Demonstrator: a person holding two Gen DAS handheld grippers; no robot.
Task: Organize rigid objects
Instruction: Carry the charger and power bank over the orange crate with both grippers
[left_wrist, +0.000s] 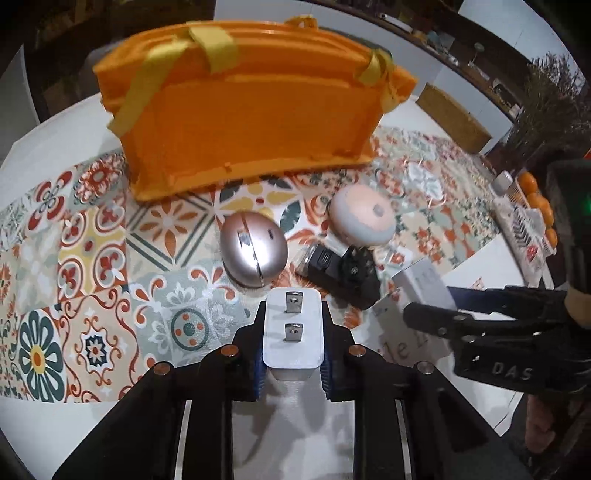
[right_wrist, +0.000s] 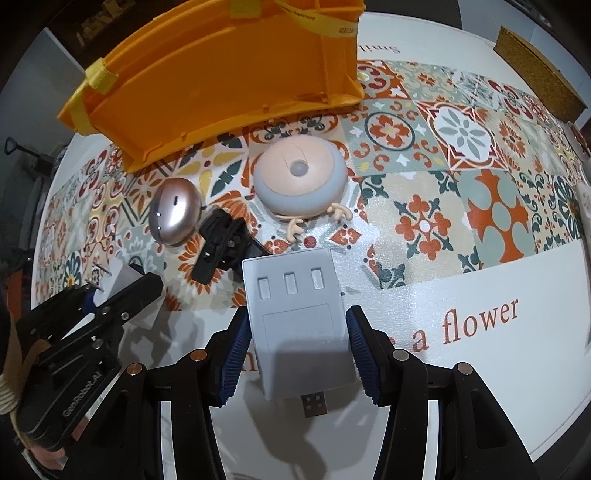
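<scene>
My matt orange plastic crate (left_wrist: 243, 122), glossy metallic egg-shaped case (left_wrist: 253, 253), smooth white plastic plug (left_wrist: 291, 332), shiny metal prongs (left_wrist: 293, 301), glossy patterned tablecloth (right_wrist: 443, 206).

An orange bin (left_wrist: 243, 110) stands on a floral-tiled red, green and cream mat (left_wrist: 74, 266).

Both tools, left tool (left_wrist: 292, 345) and right tool (right_wrist: 298, 345), are black with ribbed blue pads (right_wrist: 232, 354) (copper-coloured screw heads on top).
</scene>
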